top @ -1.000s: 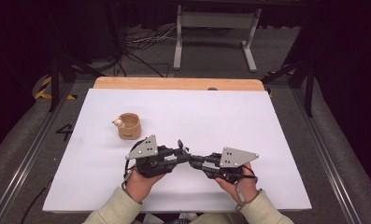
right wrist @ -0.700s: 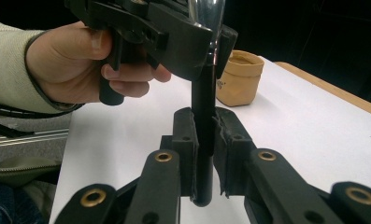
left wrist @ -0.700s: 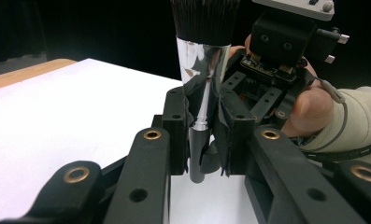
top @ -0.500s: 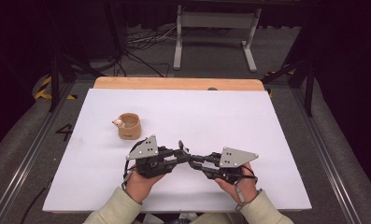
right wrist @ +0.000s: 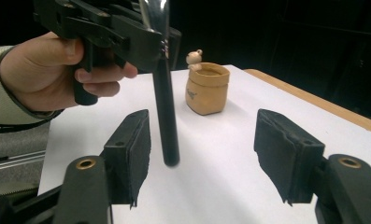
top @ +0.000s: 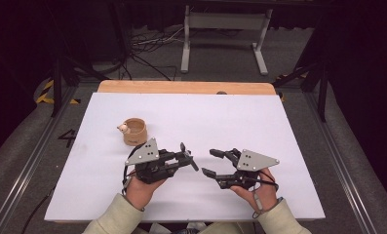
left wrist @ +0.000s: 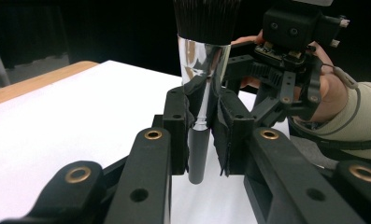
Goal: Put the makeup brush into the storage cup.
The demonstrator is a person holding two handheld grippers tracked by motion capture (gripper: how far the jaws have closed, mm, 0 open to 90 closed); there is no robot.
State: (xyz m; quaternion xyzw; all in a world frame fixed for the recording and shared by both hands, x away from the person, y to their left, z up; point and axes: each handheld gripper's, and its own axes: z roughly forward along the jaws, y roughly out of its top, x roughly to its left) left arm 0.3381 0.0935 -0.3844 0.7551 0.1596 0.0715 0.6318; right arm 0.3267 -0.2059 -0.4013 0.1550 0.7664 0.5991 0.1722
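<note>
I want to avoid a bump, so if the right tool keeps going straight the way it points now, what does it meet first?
Most likely the black handle of the chrome-necked brush held by the left tool; it hangs just ahead between the right tool's open jaws, which have just been opening. Beyond it sits the tan cup.

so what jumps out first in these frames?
The left gripper, clamped on a makeup brush with a shiny silver ferrule and black handle, held upright above the white table. Right beside it, the right gripper: its jaws have just been opening and stand wide, the handle's tip between them, untouched. Behind the left gripper stands a small tan cup with a little figure on its rim.
</note>
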